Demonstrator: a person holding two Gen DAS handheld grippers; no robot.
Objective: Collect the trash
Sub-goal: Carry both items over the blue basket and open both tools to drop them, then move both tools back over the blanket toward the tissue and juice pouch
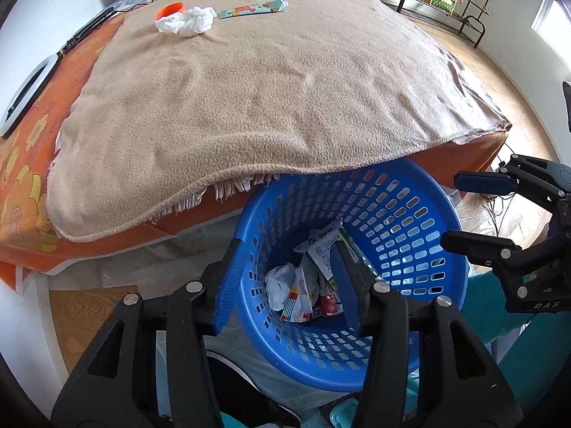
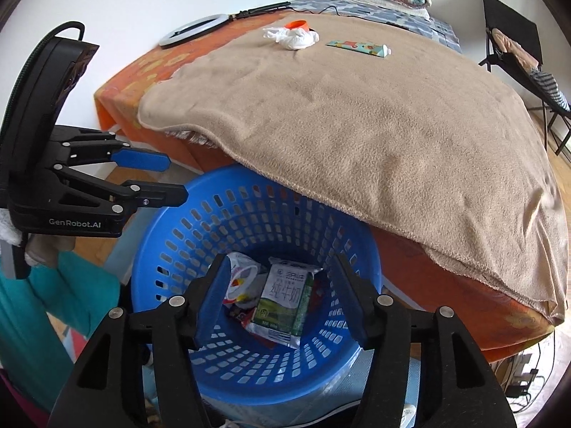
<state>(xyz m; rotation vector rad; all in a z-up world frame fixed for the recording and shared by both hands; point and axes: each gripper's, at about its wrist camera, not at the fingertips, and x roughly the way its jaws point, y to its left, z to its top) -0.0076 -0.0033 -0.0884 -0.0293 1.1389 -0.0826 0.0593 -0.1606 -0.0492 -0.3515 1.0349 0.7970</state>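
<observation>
1. Left wrist view: your left gripper's fingers (image 1: 228, 285) are spread wide and hold nothing, hanging over the basket (image 1: 410, 192). The right gripper (image 1: 460, 210) sits at the basket's far rim, also spread.
2. Same view: remaining trash lies at the far end of the blanket (image 1: 267, 100): a crumpled tissue (image 1: 187, 21), an orange cap (image 1: 171, 9) touching it, a flat tube (image 1: 253, 8) just beside.
3. Right wrist view: the right gripper (image 2: 282, 303) gapes empty above a milk carton (image 2: 283, 299) and wrappers (image 2: 239, 281) in the basket (image 2: 160, 249).
4. Likely next: reach for the tissue. Come in low, straddle the wad, close gently so the blanket isn't pinched.
5. The tube (image 2: 358, 47) lies flat; grip it across its width.
</observation>
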